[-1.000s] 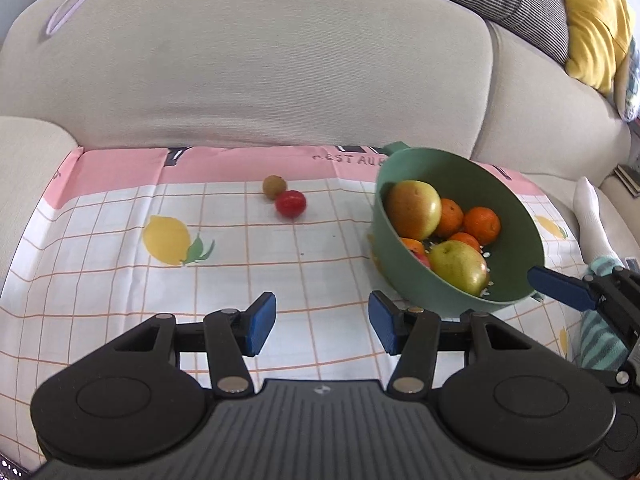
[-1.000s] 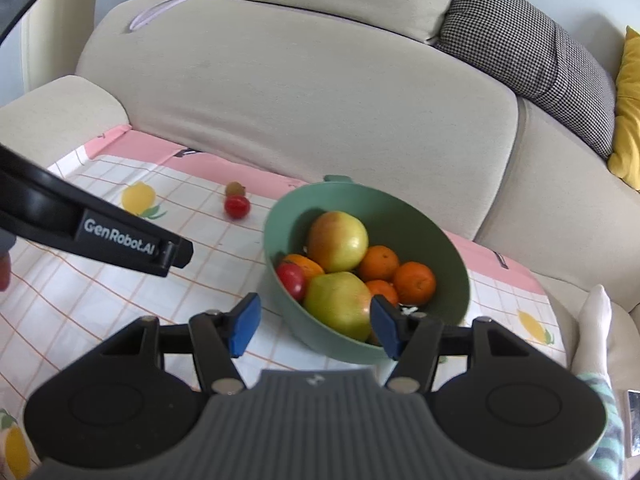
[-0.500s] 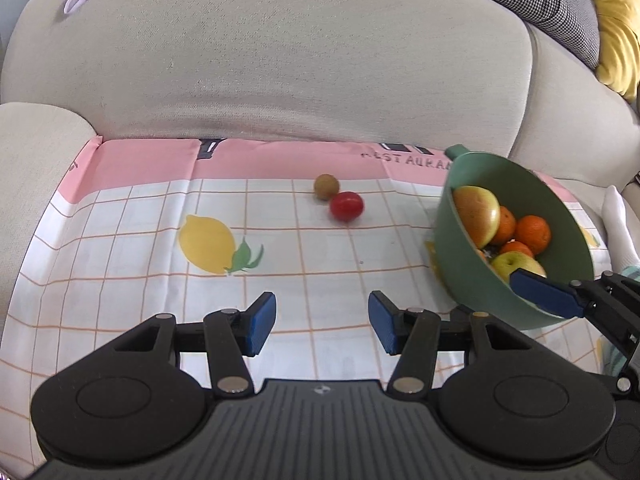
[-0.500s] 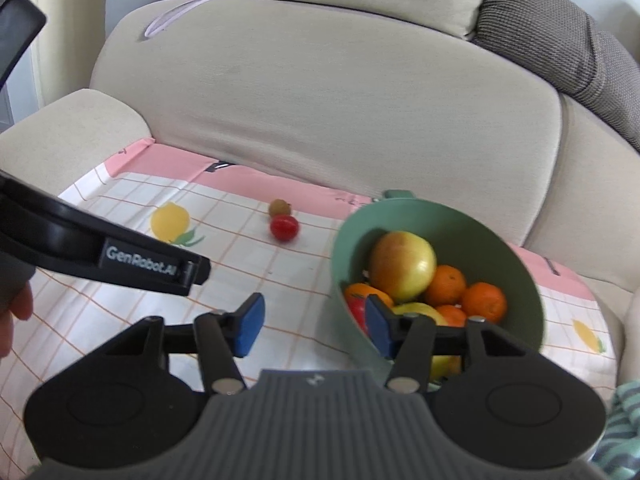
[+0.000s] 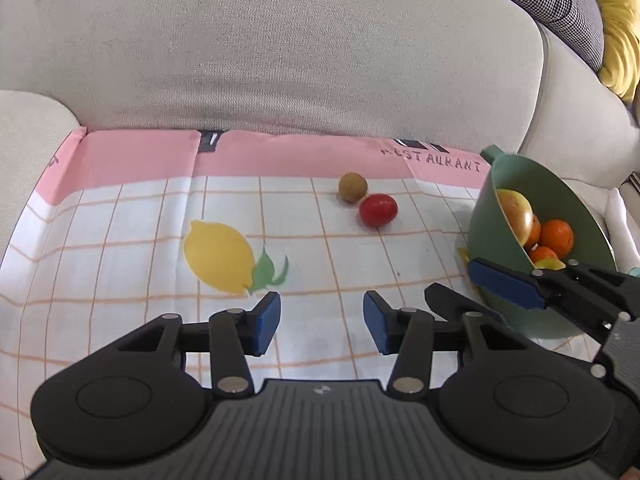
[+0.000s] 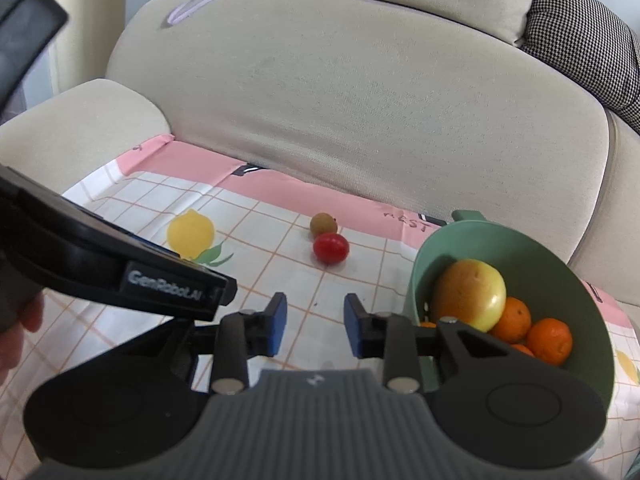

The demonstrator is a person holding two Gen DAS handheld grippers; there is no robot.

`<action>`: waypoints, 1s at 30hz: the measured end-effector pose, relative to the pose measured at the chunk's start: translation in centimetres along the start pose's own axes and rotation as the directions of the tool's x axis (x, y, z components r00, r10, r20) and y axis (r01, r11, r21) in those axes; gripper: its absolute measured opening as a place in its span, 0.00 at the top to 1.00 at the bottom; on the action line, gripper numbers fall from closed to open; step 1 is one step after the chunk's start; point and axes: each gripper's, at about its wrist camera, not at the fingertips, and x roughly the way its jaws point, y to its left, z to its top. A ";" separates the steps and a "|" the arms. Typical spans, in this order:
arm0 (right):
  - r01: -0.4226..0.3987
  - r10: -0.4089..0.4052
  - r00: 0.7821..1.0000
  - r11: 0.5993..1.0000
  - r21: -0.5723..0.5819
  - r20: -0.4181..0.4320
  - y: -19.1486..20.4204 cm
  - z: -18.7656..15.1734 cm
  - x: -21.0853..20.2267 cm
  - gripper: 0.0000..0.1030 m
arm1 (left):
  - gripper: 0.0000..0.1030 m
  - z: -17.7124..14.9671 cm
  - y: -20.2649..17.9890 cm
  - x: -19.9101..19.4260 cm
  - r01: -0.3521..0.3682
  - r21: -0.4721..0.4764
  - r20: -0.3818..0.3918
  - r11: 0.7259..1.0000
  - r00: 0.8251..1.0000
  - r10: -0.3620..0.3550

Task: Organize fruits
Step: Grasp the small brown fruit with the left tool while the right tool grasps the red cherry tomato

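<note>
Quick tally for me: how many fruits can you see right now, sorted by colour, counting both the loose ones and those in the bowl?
Orange (mandarins in the green bowl): 4 visible, two only partly
Yellow-red (large apple in the bowl): 1
Red (small round fruit on the cloth): 1
Brown (small round fruit on the cloth): 1
Total: 7 visible; more may lie hidden in the bowl.

open cloth: the checked cloth (image 5: 132, 248) lies bare from its near edge up to the pink far edge
far edge: brown fruit (image 5: 353, 187) touching red fruit (image 5: 378, 210)
right edge: tilted green bowl (image 6: 568, 280) blocks
behind: sofa backrest (image 5: 300, 60) walls it
</note>
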 end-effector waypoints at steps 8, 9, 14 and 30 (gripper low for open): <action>0.055 -0.054 0.998 0.998 -0.015 0.025 0.5 1.4 3.6 0.73 | 0.46 2.4 1.3 1.3 -0.034 0.035 0.011 0.999 0.999 0.033; 0.061 -0.061 0.998 0.998 -0.018 0.026 0.5 1.6 4.1 0.73 | 0.46 2.7 1.3 1.5 -0.034 0.043 0.012 0.999 0.999 0.033; 0.083 -0.082 0.996 0.995 -0.046 0.036 0.6 2.4 6.0 0.73 | 0.46 3.7 1.3 2.3 -0.034 0.079 0.008 0.996 0.999 0.034; 0.143 -0.141 0.990 0.982 -0.123 0.026 1.2 2.9 9.0 0.73 | 0.46 4.3 1.2 4.2 -0.040 0.115 -0.014 0.993 0.999 0.042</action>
